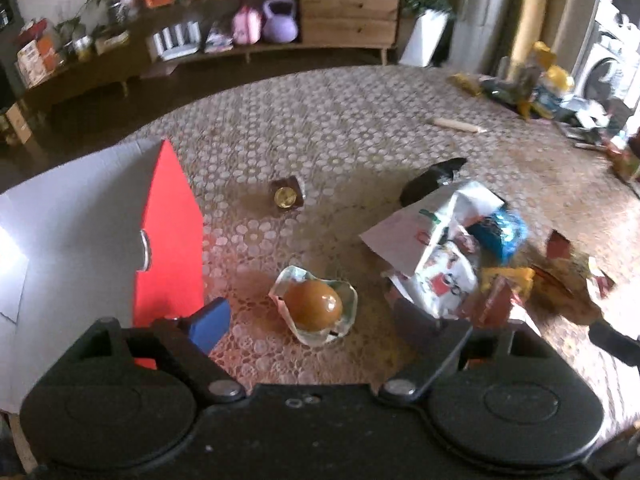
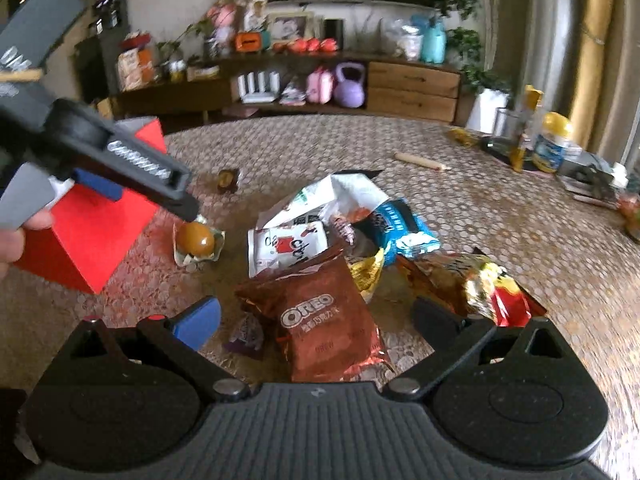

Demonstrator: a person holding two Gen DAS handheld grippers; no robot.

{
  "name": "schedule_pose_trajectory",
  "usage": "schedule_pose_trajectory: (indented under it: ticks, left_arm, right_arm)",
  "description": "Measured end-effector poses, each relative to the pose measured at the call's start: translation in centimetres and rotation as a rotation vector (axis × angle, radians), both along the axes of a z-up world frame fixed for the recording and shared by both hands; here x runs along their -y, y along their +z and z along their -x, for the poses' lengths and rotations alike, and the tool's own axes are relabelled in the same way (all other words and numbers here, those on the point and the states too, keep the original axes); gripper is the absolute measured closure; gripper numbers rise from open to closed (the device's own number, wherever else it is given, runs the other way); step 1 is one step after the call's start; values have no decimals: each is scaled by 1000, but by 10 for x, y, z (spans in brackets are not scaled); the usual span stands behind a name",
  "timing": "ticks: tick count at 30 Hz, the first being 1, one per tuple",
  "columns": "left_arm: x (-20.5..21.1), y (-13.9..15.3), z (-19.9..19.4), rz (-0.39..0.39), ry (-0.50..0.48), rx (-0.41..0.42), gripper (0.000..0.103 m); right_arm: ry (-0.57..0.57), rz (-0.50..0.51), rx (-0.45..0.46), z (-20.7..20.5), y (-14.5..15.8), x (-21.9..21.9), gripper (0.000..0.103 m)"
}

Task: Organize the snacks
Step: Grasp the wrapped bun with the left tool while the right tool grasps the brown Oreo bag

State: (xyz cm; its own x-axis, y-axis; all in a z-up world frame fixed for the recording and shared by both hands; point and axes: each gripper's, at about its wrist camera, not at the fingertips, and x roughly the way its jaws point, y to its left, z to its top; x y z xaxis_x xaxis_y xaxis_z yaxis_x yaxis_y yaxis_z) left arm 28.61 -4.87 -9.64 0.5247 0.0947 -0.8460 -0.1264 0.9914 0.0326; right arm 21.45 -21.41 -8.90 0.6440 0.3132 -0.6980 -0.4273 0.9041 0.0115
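A brown packaged egg in clear wrap lies on the patterned table, between the wide-open fingers of my left gripper. It also shows in the right wrist view, just under the left gripper's finger. A red box stands at its left. A pile of snack bags lies to the right. In the right wrist view my right gripper is open over a brown Oreo bag. A small purple packet lies beside it.
A small dark packet with a gold disc lies farther back. A wooden stick and a cluster of jars and clutter sit at the table's far right. A wooden sideboard stands beyond the table.
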Motion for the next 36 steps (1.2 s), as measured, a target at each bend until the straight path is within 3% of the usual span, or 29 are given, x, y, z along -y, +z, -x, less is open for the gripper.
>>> schedule_pose_trajectory:
  ticks: [14,18,23,27,29,36]
  left_arm:
    - [2,-46,-43,-40,106,-99,24]
    - [-2,-53,-46,-32,120,-115,32]
    - [-7,-57,-46,15,122,-108,44]
    - [-6,-56,-44,14,115,-100,45]
    - [-8,-55,-41,20,124,-98,46]
    - [-10,-50,-30,46,118,-98,46]
  right_arm:
    - [62,57,-50,-29,-27,-3,0]
    - [77,60,-46,-25,-29,-6,1]
    - [71,98,-46,-21,-32,-9,28]
    - [54,83,-51,-19,-29,-7,39]
    - [47,77,-56,-16,-27,-6,51]
    - [13,67,-62,-4,-18,-6,61]
